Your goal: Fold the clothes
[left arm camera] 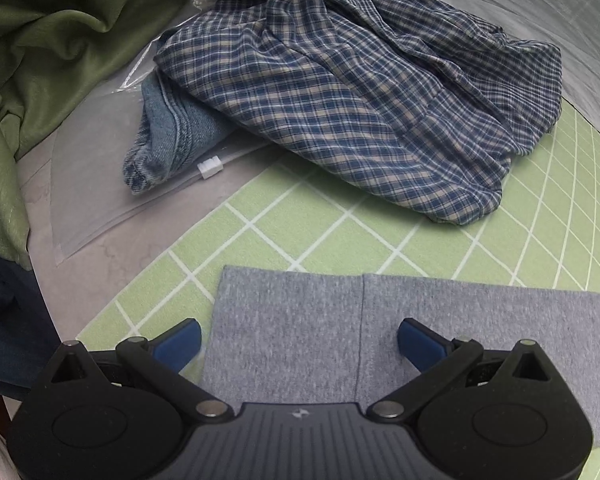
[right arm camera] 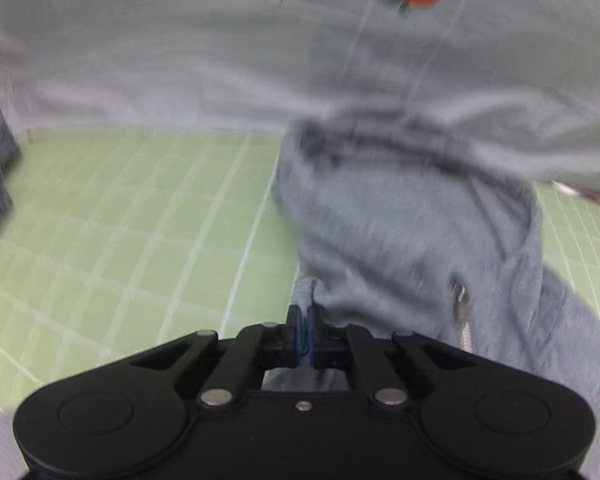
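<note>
The left gripper (left arm camera: 300, 340) stood with jaws wide apart over the flat edge of a grey garment (left arm camera: 380, 332) on the green grid mat (left arm camera: 300, 224). A plaid shirt (left arm camera: 340, 92) lay heaped at twelve o'clock. The right gripper (right arm camera: 306, 332) was clamped on a bunched fold of the grey garment (right arm camera: 400, 240), which trailed toward one o'clock.

Grey garment (left arm camera: 380, 340) was matt heathered knit cloth, soft-looking, with a stitched seam; in the right wrist view its zip pull (right arm camera: 462, 300) looked metallic. Plaid shirt (left arm camera: 360, 92) was thin woven cloth, crumpled. Blue denim piece (left arm camera: 168, 136) was coarse, inside a frosted plastic zip bag (left arm camera: 92, 184). Green fabric (left arm camera: 52, 40) had a slight sheen. Green grid mat (left arm camera: 320, 232) was matt, felt-like. Left gripper (left arm camera: 300, 340) was matt black plastic, blue rubbery pads (left arm camera: 180, 344), shiny metal pins.
</note>
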`<state>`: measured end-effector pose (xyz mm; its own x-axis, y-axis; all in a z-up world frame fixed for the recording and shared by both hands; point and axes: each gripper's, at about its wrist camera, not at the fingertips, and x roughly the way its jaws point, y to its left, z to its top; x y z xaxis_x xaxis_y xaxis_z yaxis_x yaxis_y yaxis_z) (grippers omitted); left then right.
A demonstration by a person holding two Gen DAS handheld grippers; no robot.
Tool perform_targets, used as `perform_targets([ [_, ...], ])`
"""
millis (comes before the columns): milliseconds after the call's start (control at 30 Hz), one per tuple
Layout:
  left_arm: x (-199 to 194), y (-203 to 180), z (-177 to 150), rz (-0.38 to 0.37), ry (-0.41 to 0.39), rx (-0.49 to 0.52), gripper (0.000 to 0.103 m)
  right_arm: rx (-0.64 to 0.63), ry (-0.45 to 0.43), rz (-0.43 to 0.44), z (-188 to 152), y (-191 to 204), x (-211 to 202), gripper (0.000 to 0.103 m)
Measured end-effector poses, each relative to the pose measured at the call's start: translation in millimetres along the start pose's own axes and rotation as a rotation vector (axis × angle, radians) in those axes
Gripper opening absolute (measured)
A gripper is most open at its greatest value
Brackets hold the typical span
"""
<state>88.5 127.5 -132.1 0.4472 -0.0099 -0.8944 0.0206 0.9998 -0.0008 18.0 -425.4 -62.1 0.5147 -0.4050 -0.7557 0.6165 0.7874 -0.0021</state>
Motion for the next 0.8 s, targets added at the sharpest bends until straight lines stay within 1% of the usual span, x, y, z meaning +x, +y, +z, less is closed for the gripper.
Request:
perform_targets([
  [33,0,0,-1,0.000,-0.006,0.001,0.103,0.030,-0.056,0.000,7,-9,-10,0.003],
  [67,-1,0,-2,0.000,-0.012,0.002,0.103,0.091,-0.103,0.009,13,-22,-19,0.003],
  [100,-1,0,-2,0.001,-0.015,0.002,0.103,0.185,-0.137,0.044,17,-38,-26,0.003],
  [133,-1,0,-3,0.001,-0.017,0.001,0.103,0.271,-0.162,0.076,20,-52,-31,0.002],
  [167,-1,0,-2,0.002,-0.018,0.000,0.103,0.339,-0.168,0.103,19,-63,-30,0.003],
  [200,-1,-1,-1,0.002,-0.019,0.000,0.103,0.380,-0.166,0.125,17,-71,-28,0.003],
  [233,-1,0,-1,0.002,-0.018,0.001,0.103,0.364,-0.145,0.136,15,-70,-24,0.004],
  [267,-1,0,0,0.001,-0.016,0.002,0.103,0.345,-0.121,0.139,13,-69,-19,0.013],
  [300,0,0,0,0.001,-0.014,0.003,0.103,0.329,-0.095,0.128,10,-66,-17,0.021],
  [333,0,0,1,0.001,-0.012,0.003,0.103,0.329,-0.082,0.114,6,-62,-19,0.039],
  [367,0,0,1,0.000,-0.010,0.003,0.103,0.334,-0.076,0.108,1,-59,-21,0.045],
  [433,0,1,1,0.001,-0.010,0.001,0.103,0.373,-0.090,0.126,-13,-57,-34,0.048],
  [500,0,2,1,0.001,-0.012,0.001,0.103,0.396,-0.087,0.118,-30,-55,-49,0.052],
  [600,0,3,0,0.001,-0.020,0.003,0.103,0.369,-0.073,0.070,-59,-54,-72,0.056],
  [667,0,7,-2,0.000,-0.029,0.004,0.103,0.361,-0.044,0.038,-82,-60,-86,0.057],
  [800,-1,10,-6,-0.008,-0.063,0.024,0.103,0.407,0.012,-0.024,-132,-77,-114,0.057],
])
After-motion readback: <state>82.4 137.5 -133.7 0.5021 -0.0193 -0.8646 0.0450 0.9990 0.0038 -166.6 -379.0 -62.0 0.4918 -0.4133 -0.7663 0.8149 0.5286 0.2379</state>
